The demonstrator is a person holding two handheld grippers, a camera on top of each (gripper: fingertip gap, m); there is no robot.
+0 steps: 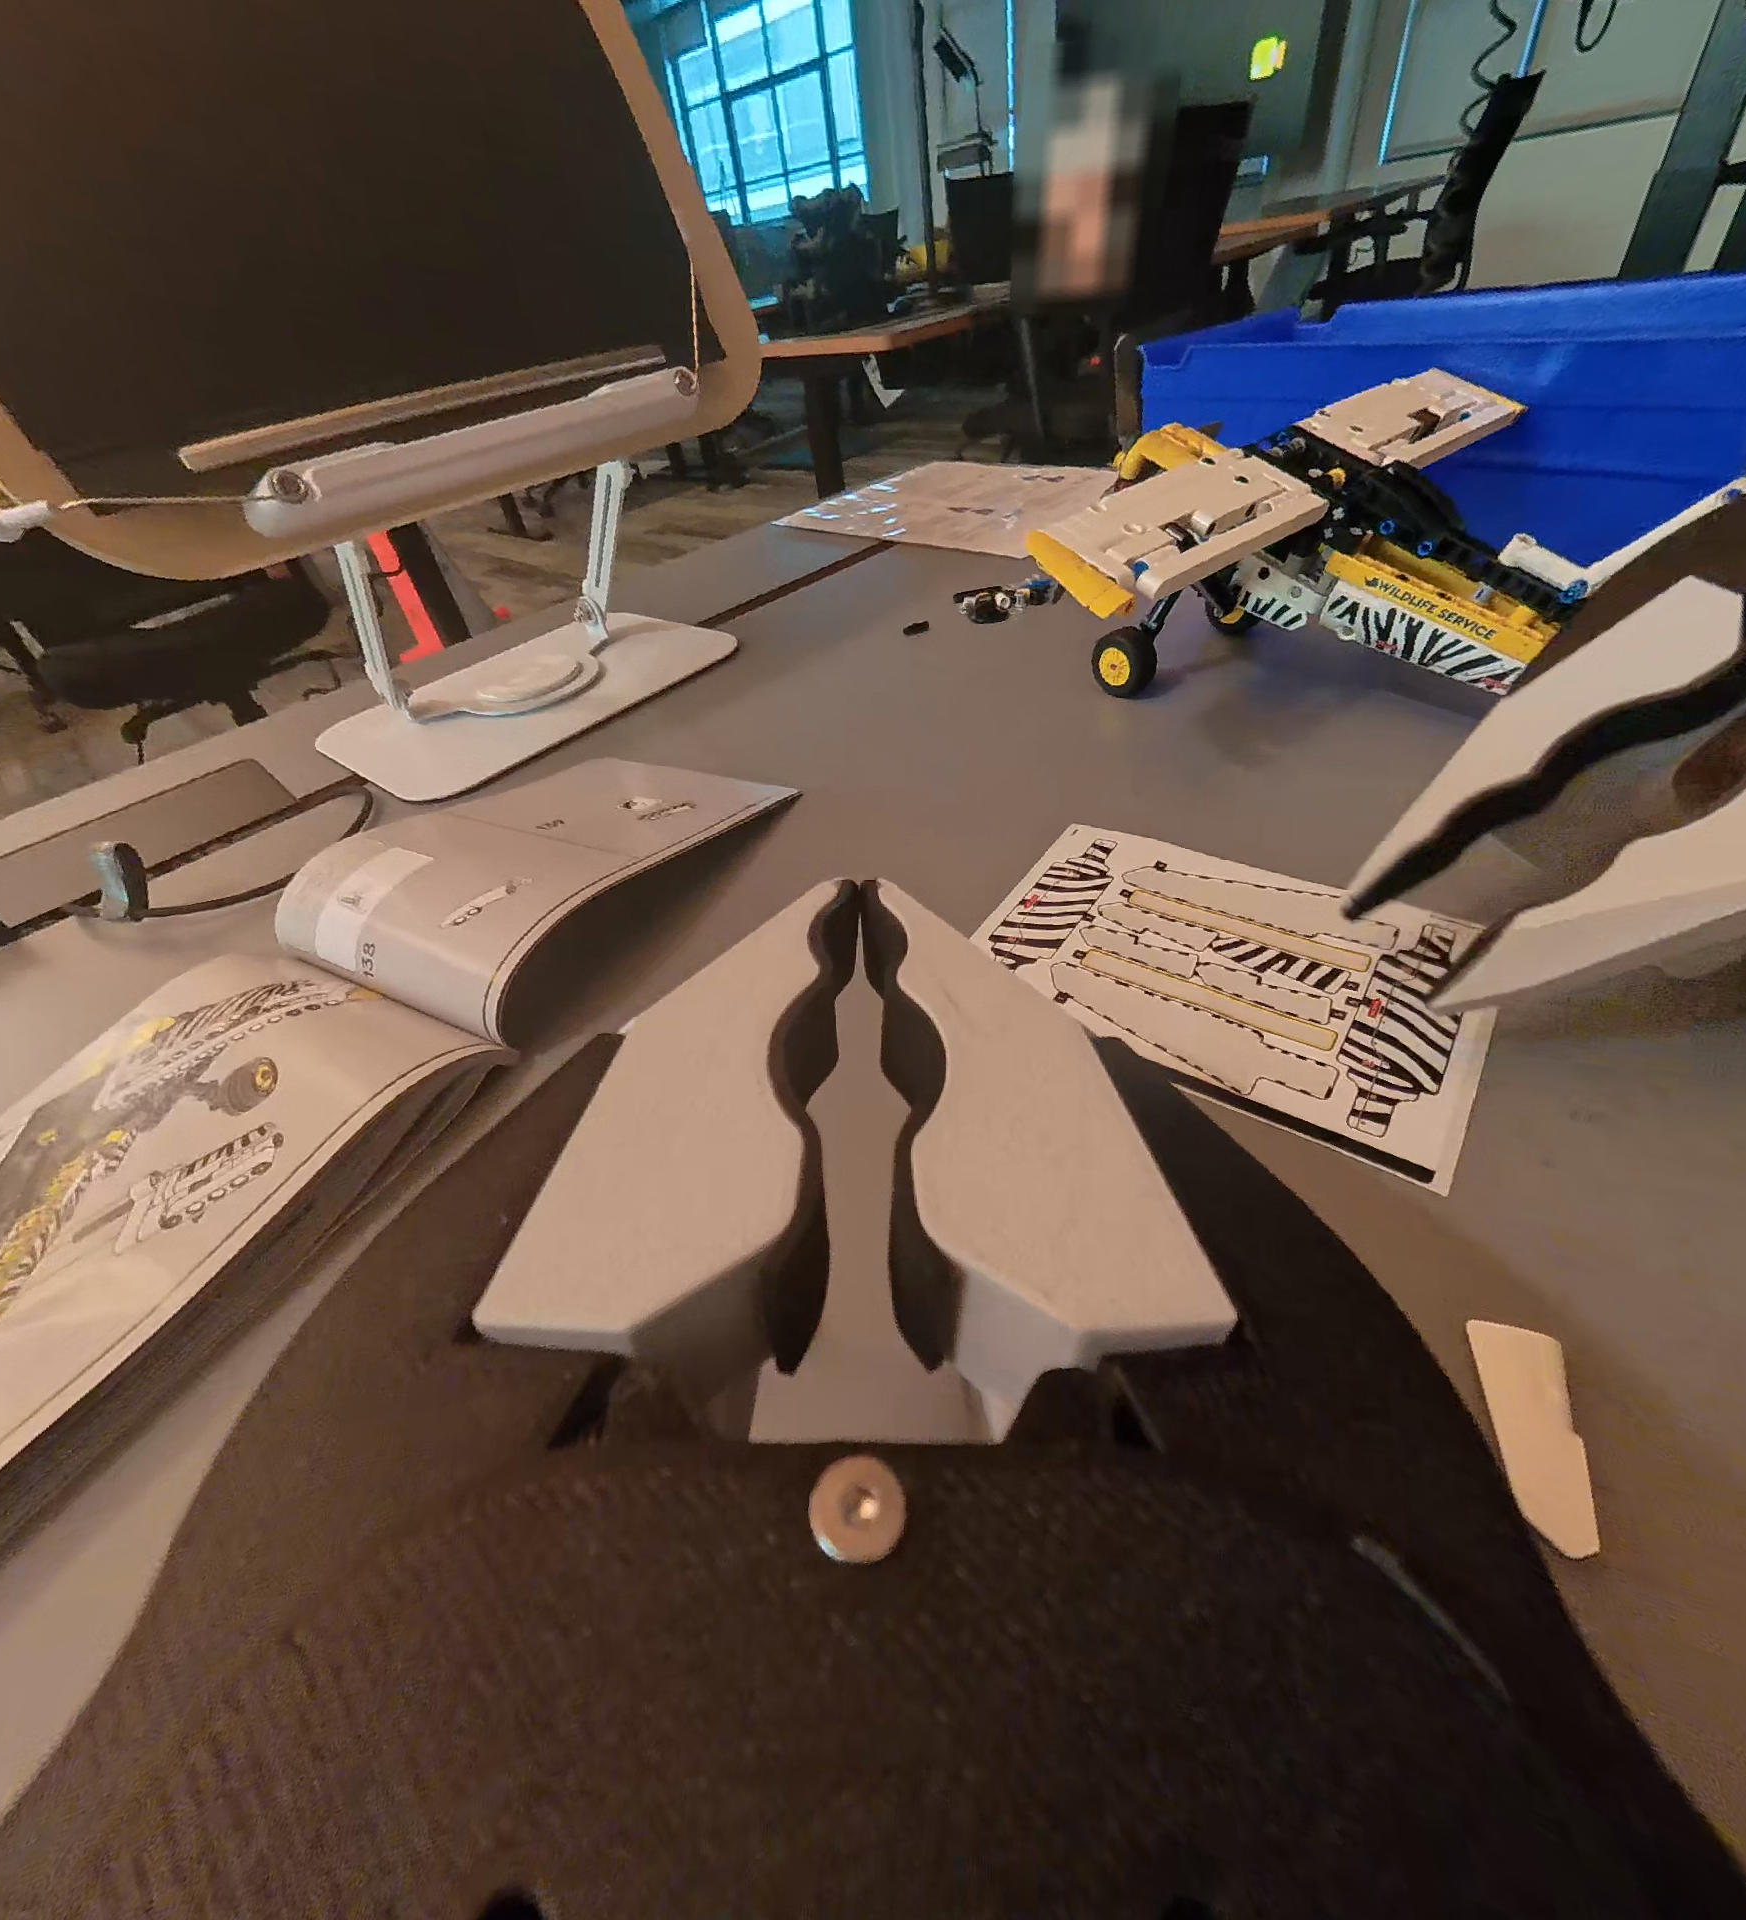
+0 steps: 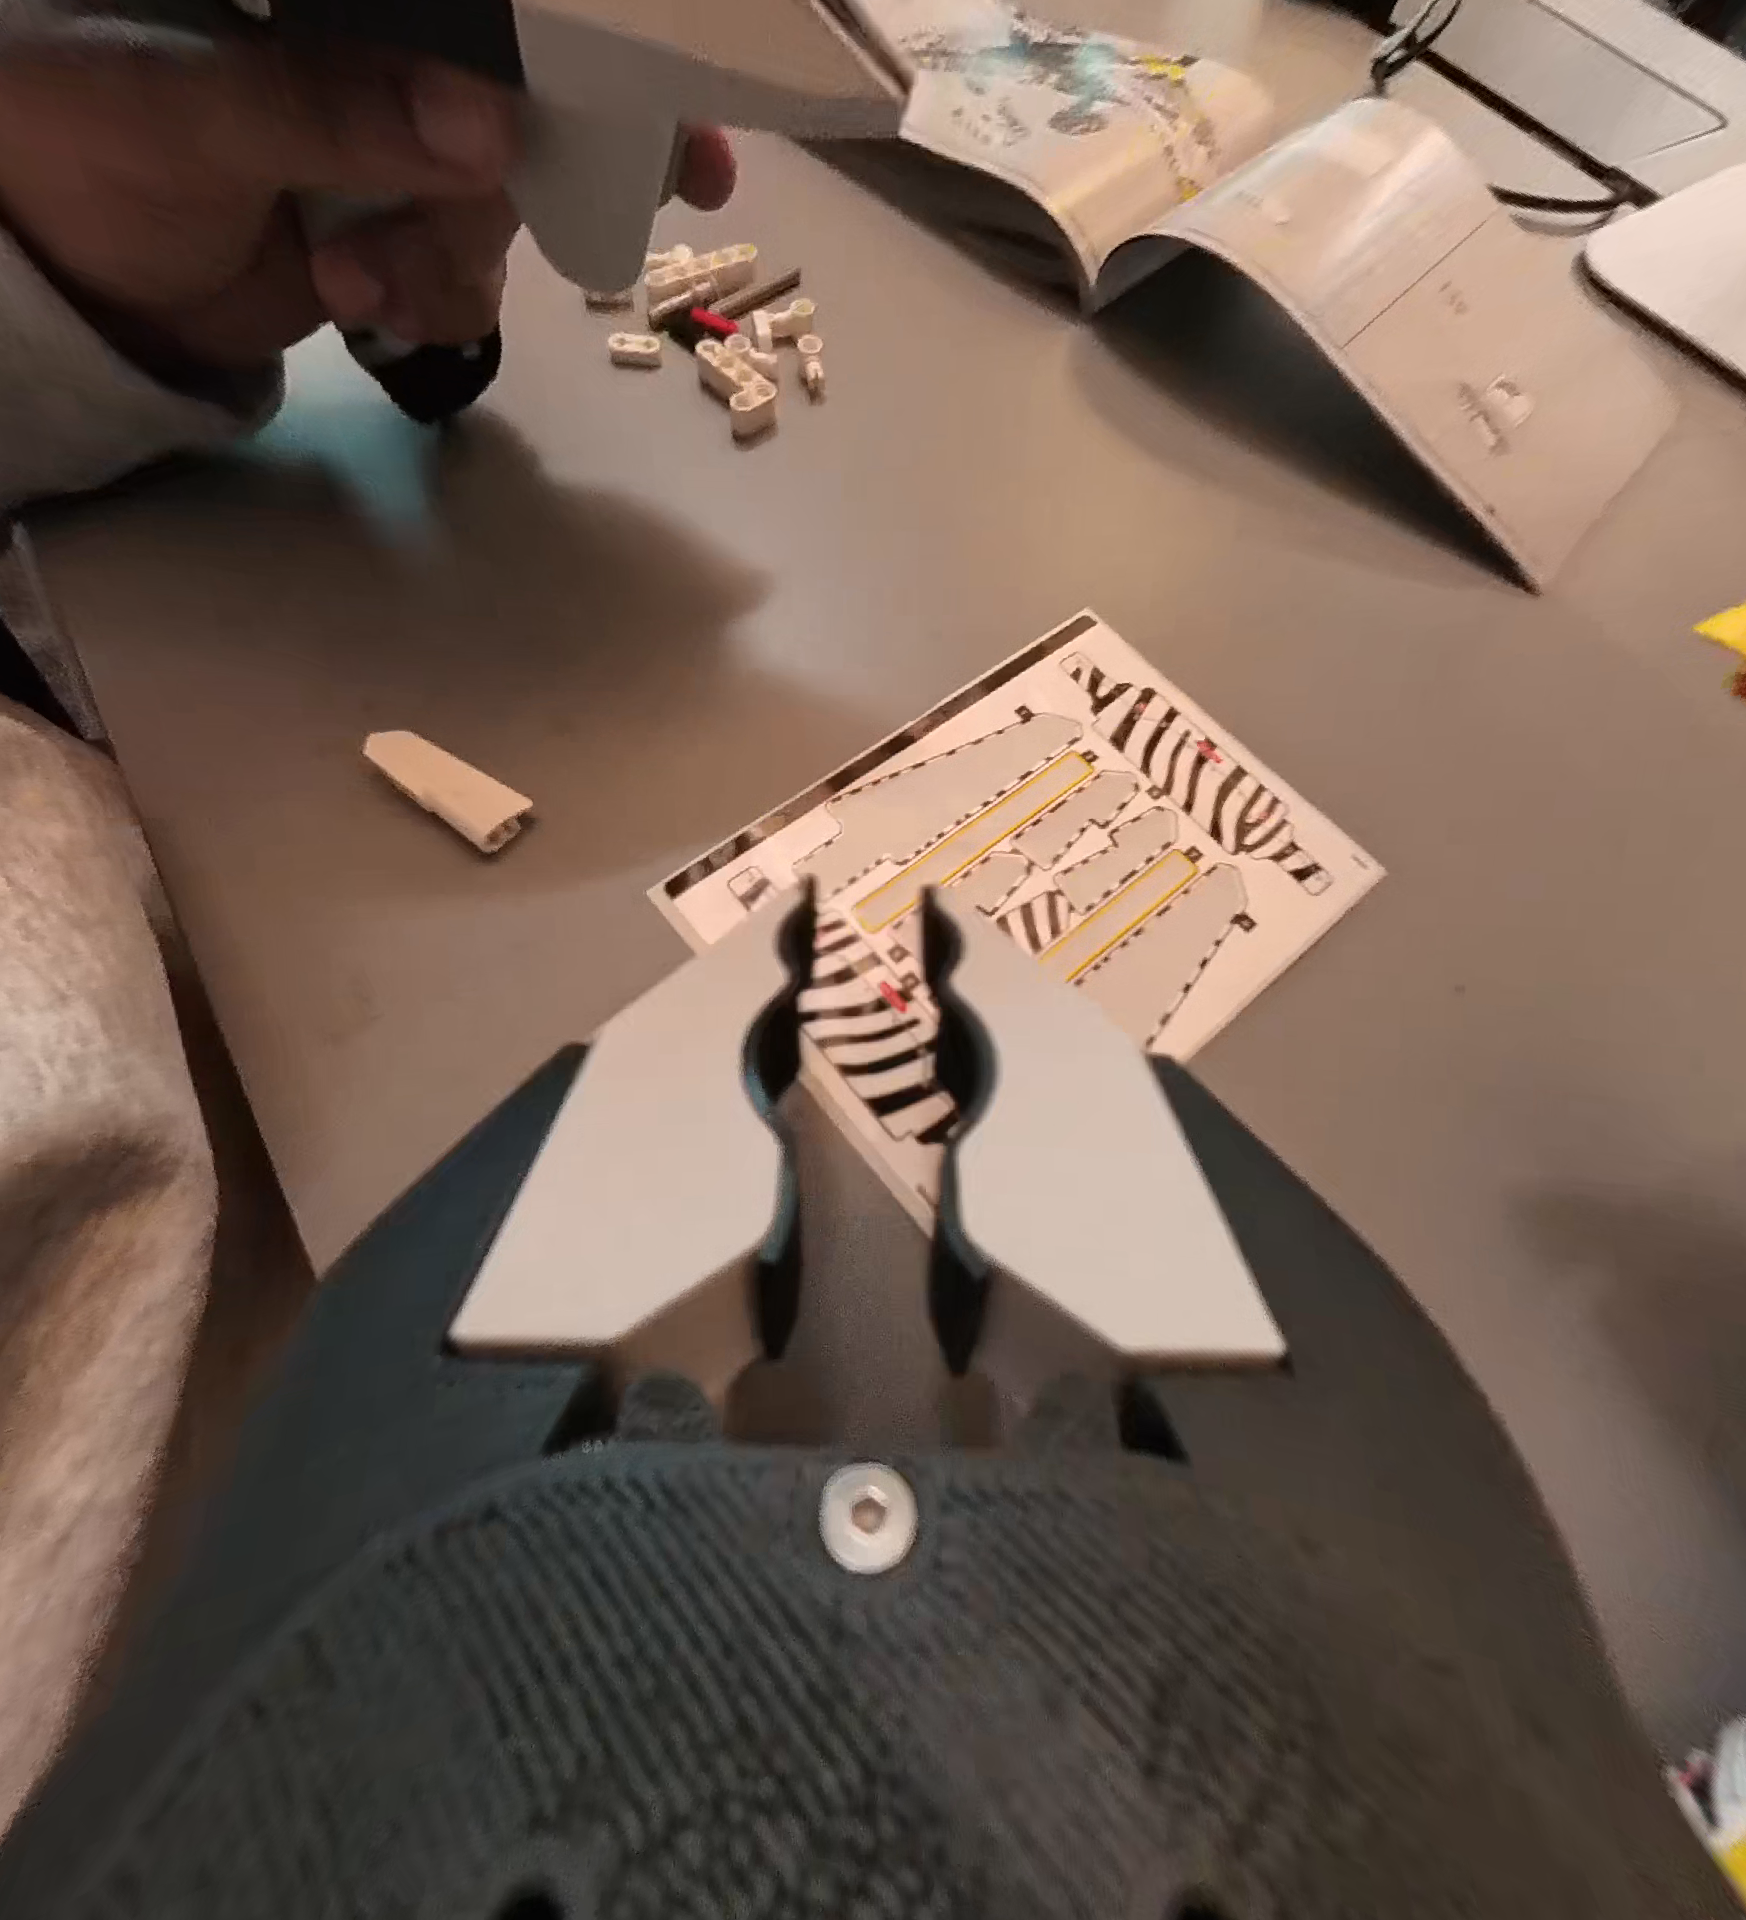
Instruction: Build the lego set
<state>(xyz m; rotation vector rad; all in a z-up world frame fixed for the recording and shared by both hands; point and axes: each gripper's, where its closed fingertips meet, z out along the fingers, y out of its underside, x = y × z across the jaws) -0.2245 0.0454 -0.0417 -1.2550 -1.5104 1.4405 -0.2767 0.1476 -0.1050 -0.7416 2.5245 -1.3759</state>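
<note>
A sticker sheet point(image 1: 1233, 987) with zebra-striped and yellow-edged stickers lies flat on the grey table. My right gripper point(image 2: 867, 899) is open by a narrow gap, empty, with its tips over the near zebra corner of the sheet point(image 2: 1108, 831); it also shows in the left wrist view point(image 1: 1399, 956). My left gripper point(image 1: 861, 888) is shut and empty, held above the table left of the sheet. A partly built yellow, white and black plane model point(image 1: 1316, 551) stands at the back. A white curved panel piece point(image 2: 448, 790) lies loose left of the sheet.
An open instruction booklet point(image 1: 225, 1039) lies at the left, a tablet stand point(image 1: 526, 675) behind it. A blue bin point(image 1: 1575, 395) stands behind the plane. A small pile of loose white, black and red pieces point(image 2: 723, 332) lies near the hand holding the left gripper point(image 2: 588, 156). Across from one pair of fingers to the other is roughly 15 cm.
</note>
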